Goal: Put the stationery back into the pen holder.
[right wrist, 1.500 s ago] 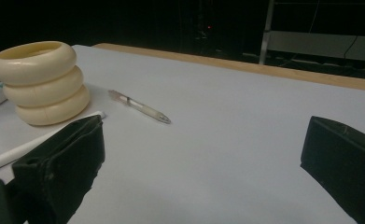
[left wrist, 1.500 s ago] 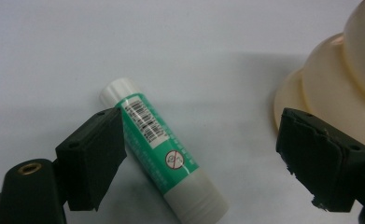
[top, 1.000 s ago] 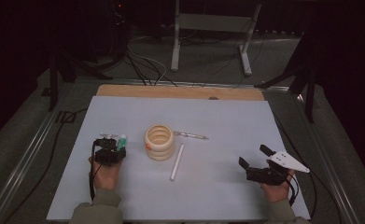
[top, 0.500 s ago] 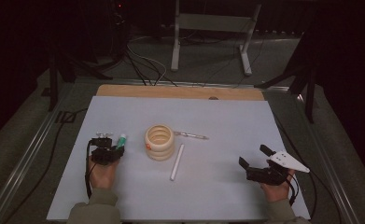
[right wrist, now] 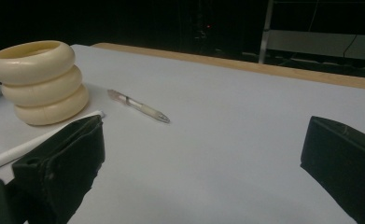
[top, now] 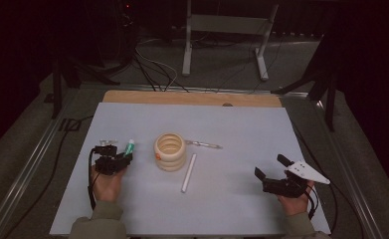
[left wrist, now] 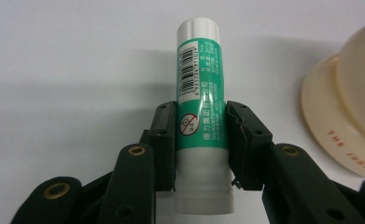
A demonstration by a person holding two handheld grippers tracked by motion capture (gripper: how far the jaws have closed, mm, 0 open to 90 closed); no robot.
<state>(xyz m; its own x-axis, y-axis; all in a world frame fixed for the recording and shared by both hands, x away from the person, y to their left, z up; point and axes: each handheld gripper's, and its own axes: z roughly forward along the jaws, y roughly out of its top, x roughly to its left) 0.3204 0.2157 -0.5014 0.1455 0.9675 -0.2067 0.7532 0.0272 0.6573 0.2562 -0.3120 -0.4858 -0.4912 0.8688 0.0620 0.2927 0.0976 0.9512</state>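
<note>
My left gripper (left wrist: 201,140) is shut on a green and white glue stick (left wrist: 199,84), both pads pressing its sides. In the high view the glue stick (top: 129,148) pokes out of the left gripper (top: 120,158) just left of a cream ringed holder (top: 170,151). The holder's rim (left wrist: 343,112) sits at the right of the left gripper view. My right gripper (top: 271,169) rests at the table's right front with jaws wide apart and nothing between them (right wrist: 203,168). A white stick (top: 188,173) and a pen (top: 204,144) lie right of the holder.
The work surface is a pale mat (top: 242,124) with a wooden strip (top: 182,98) along its far edge. Cables and a metal stand (top: 222,30) are on the floor beyond. The cream holder (right wrist: 40,81), pen (right wrist: 138,106) and white stick (right wrist: 26,144) lie ahead-left of the right gripper.
The left hand has shifted slightly with the glue stick held in its jaws. The right hand has stayed put.
</note>
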